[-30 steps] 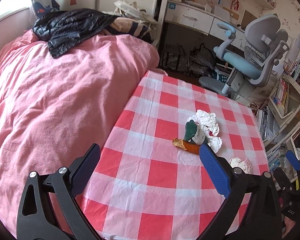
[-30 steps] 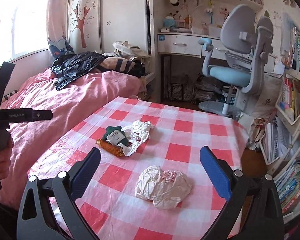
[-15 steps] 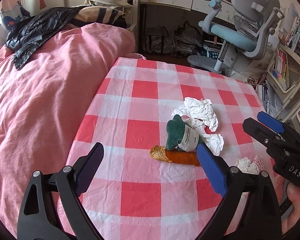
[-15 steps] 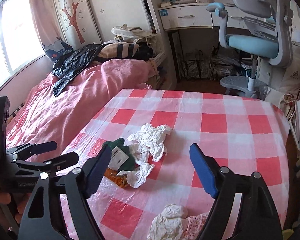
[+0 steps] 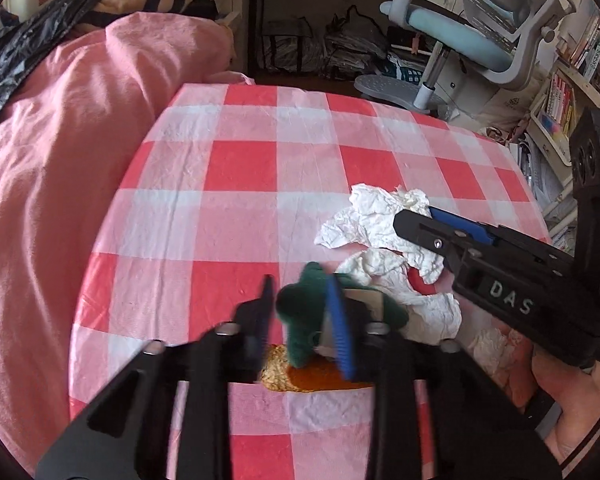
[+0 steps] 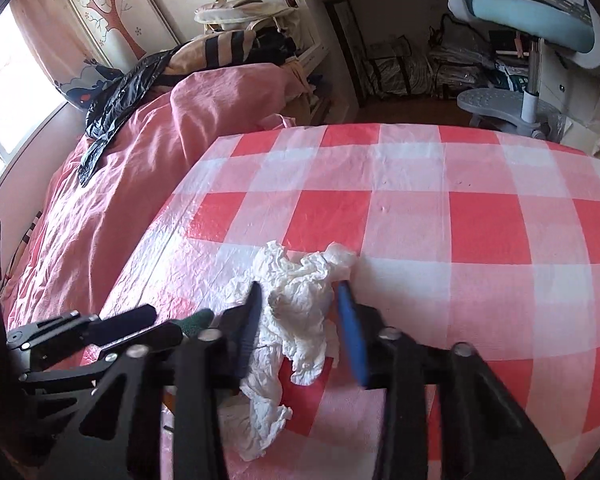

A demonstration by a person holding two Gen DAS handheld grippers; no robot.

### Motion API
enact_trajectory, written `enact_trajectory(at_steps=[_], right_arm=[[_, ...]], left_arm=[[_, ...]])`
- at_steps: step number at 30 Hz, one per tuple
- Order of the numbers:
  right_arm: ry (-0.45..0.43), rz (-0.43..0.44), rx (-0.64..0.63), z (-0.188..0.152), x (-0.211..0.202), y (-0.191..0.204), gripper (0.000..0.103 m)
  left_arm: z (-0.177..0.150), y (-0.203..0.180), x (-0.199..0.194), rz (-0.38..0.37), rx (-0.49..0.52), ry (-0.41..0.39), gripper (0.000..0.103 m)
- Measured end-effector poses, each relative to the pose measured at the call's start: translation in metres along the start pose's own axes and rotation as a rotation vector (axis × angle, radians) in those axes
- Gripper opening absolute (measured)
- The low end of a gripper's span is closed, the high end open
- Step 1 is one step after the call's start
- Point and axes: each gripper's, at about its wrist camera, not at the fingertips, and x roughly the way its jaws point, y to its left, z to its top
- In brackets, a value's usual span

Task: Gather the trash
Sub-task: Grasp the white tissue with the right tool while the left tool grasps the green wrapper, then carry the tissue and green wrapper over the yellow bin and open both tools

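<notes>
Left claw (image 5: 304,312) straddled green wrapper (image 5: 300,320), jaws narrowed, contact unclear. Right claw (image 6: 300,320) straddled crumpled tissue (image 6: 296,300) on checkered counter (image 6: 460,220), grip unclear.

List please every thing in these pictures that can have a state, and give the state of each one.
left gripper: jaws narrowed around the green object, contact unclear
right gripper: jaws narrowed around the tissue, contact unclear
green object: on the orange wrapper
crumpled white tissue: lying on the tablecloth
orange wrapper: flat on the tablecloth
checked tablecloth: spread, wrinkled
</notes>
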Motion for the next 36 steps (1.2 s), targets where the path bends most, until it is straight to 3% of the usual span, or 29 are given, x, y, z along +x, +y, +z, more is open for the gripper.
enact_trajectory(at_steps=[2, 13, 17, 18, 19, 21, 24, 26, 28, 29, 30, 36], right_arm=[[-0.024, 0.018, 0.013, 0.001, -0.008, -0.003, 0.013], [-0.203, 0.110, 0.042, 0.000, -0.084, 0.004, 0.010], [-0.238, 0.142, 0.074, -0.009, -0.107, 0.005, 0.010], [-0.247, 0.146, 0.081, -0.014, -0.114, 0.005, 0.010], [-0.252, 0.151, 0.087, -0.020, -0.120, 0.005, 0.010], [-0.250, 0.151, 0.090, -0.030, -0.128, 0.006, 0.010], [-0.251, 0.147, 0.088, -0.038, -0.137, 0.007, 0.010], [-0.254, 0.145, 0.084, -0.038, -0.138, 0.006, 0.010], [-0.251, 0.138, 0.072, -0.038, -0.136, 0.007, 0.010], [-0.247, 0.133, 0.065, -0.037, -0.133, 0.007, 0.010], [-0.243, 0.128, 0.058, -0.036, -0.131, 0.008, 0.010], [-0.260, 0.131, 0.032, -0.039, -0.136, 0.008, 0.010]], left_arm=[[0.000, -0.002, -0.006, -0.012, 0.013, -0.009, 0.001], [-0.001, 0.021, -0.088, -0.129, -0.104, -0.180, 0.001], [-0.004, 0.027, -0.076, -0.152, -0.128, -0.139, 0.003], [-0.006, 0.029, -0.068, -0.162, -0.138, -0.114, 0.007], [-0.008, 0.028, -0.060, -0.157, -0.143, -0.096, 0.020], [-0.010, 0.024, -0.044, -0.115, -0.142, -0.079, 0.066], [-0.012, 0.017, -0.024, -0.099, -0.153, -0.054, 0.073], [-0.011, 0.012, -0.012, -0.103, -0.147, -0.039, 0.073], [-0.012, 0.008, -0.001, -0.117, -0.130, -0.011, 0.038], [-0.013, 0.010, 0.002, -0.132, -0.142, 0.001, 0.025], [-0.013, 0.014, 0.001, -0.149, -0.163, -0.005, 0.019], [-0.009, 0.030, -0.029, -0.199, -0.207, -0.072, 0.012]])
